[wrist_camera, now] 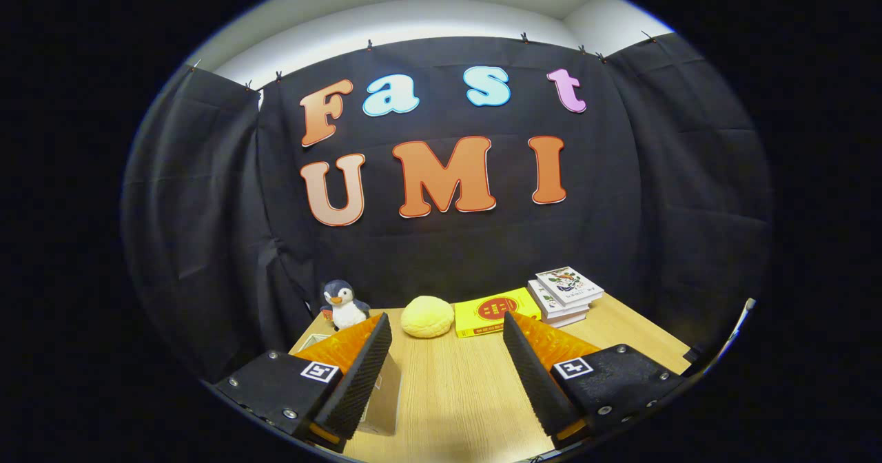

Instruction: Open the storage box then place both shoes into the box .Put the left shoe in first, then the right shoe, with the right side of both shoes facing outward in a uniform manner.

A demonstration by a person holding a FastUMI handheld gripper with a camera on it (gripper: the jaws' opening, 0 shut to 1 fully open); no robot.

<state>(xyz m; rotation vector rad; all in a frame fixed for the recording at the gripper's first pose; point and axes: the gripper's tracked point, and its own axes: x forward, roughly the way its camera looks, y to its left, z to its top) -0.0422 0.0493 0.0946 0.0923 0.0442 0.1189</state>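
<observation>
My gripper (446, 325) is held above the wooden table (455, 394) with its two fingers (358, 373) spread wide apart and nothing between them. A pale, cardboard-coloured box corner (383, 401) peeks out under the left finger; I cannot tell whether it is the storage box.
Beyond the fingers at the table's back stand a penguin plush (342, 304), a round yellow plush (427, 316), a yellow box lying flat (496, 311) and a short stack of books (565, 295). Black cloth closes the booth behind and at both sides.
</observation>
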